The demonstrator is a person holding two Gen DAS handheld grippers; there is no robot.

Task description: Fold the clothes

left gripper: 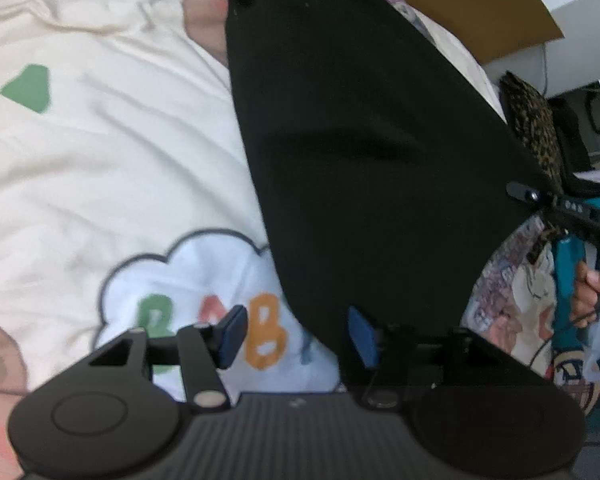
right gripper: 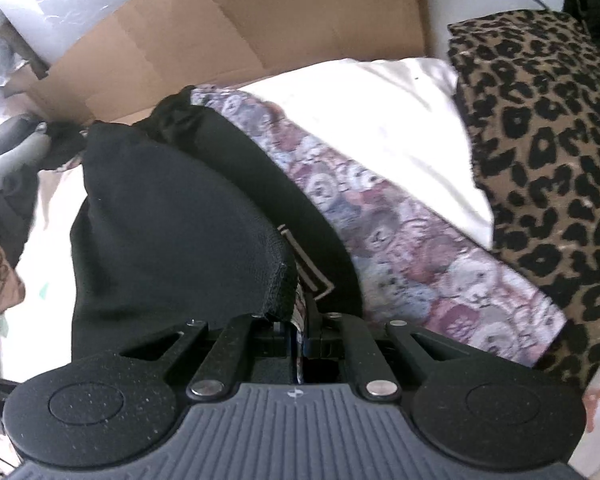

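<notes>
Black garment [left gripper: 364,140] hangs as a broad dark panel over the cream bedspread [left gripper: 100,160], running from the top of the left wrist view down to the left gripper [left gripper: 298,334]. Left gripper: jaws stand apart, blue pads [left gripper: 234,332] exposed; the right pad sits against the lower edge of the cloth, the left pad is clear of it, over a white cloud print with coloured letters [left gripper: 204,304]. No grip on the cloth is evident there.

Right gripper [right gripper: 298,334]: jaws drawn together on a hemmed edge of the black garment [right gripper: 172,220], with a strip of patterned fabric visible between the fingers. The same gripper [left gripper: 548,200] shows at the right edge of the left wrist view, at the garment's far corner, with a hand [left gripper: 592,300] on its teal handle.

Beside the garment in the right wrist view lie a bear-print fabric [right gripper: 400,248], a white pillow [right gripper: 380,120] and a leopard-print cushion [right gripper: 540,140]. A cardboard sheet [right gripper: 240,32] stands behind them.
</notes>
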